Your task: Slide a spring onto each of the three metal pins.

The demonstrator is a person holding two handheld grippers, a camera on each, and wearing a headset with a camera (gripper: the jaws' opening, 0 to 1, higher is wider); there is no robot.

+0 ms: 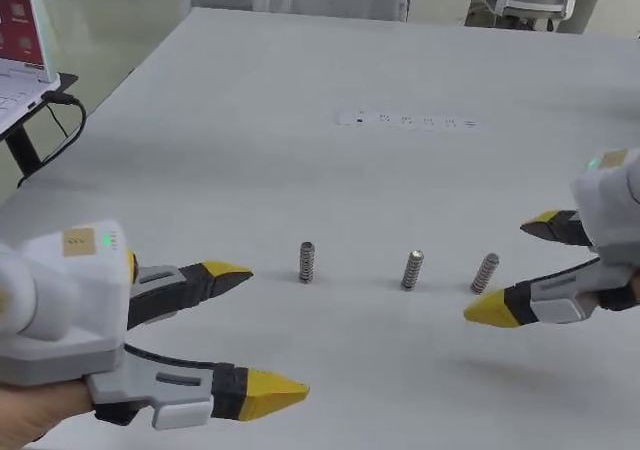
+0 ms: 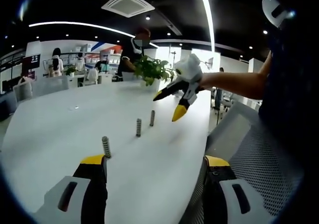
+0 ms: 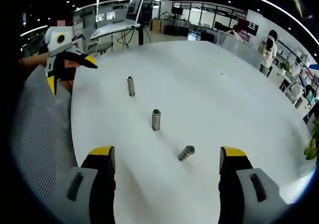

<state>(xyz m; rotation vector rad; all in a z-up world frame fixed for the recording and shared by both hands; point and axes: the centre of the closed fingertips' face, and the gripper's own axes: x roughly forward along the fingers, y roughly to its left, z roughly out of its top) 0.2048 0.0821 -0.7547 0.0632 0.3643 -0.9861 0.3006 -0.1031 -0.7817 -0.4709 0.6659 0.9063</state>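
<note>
Three springs (image 3: pixel 156 119) are standing in a row across the near middle of the white table (image 1: pixel 250 100), well apart from one another. At the far left, a laptop (image 1: pixel 20 50) is sitting beyond the table's left edge, which is running diagonally up toward the far side. The left gripper (image 1: pixel 278 332) is hovering over the near-left part of the table, its fingers spread wide apart and gripping nothing, with bare table lying between its tips and the left spring (image 1: pixel 307 262). That spring is standing upright. The middle spring (image 1: pixel 412 269) is leaning slightly and the right spring (image 1: pixel 486 273) is tilting more. Whether pins are sitting inside them cannot be told for sure. The right gripper (image 1: pixel 495 270) is hovering just beside the right spring, its fingers wide apart and empty. Behind the row, a wide bare stretch of table is reaching to the far edge, interrupted by a thin pale strip (image 1: pixel 405 121) whose details are too small to tell.
</note>
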